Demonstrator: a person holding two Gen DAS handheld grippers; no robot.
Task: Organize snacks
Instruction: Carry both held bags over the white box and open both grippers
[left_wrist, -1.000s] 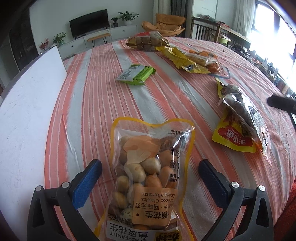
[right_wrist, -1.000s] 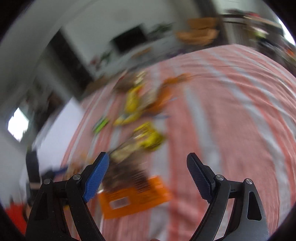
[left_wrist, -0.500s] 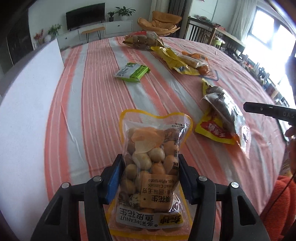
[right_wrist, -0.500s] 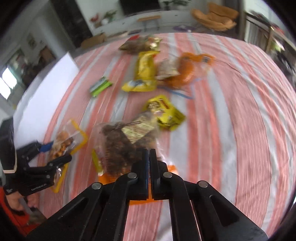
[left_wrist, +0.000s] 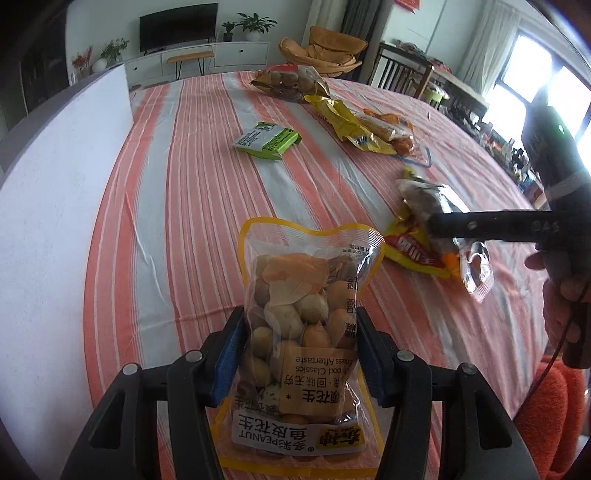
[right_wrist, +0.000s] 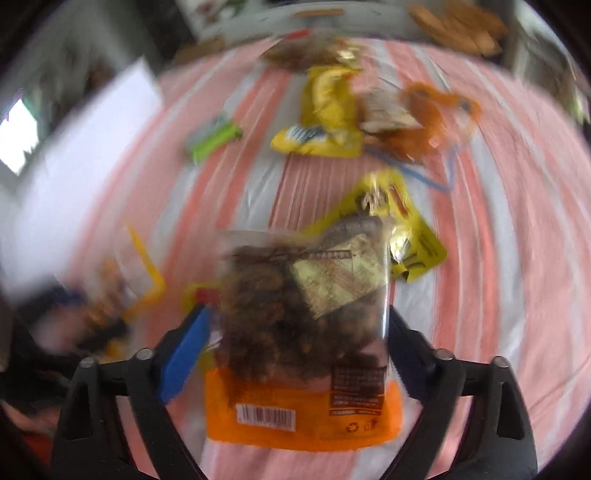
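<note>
Left tongs (left_wrist: 301, 354) clamping peanut bag (left_wrist: 303, 332), striped cloth (left_wrist: 192, 192) bare beyond

Peanut bag (left_wrist: 301, 354): label printed upside down as seen in the left wrist view, reading "PEANUT" on the white strip, "Classics" and "Aftertaste" on the orange panel, with Chinese characters beside them. Right gripper (left_wrist: 491, 226): letters "DAS" embossed on its black body. Dark snack bag (right_wrist: 306, 332): barcode on orange band, digits illegible.
</note>
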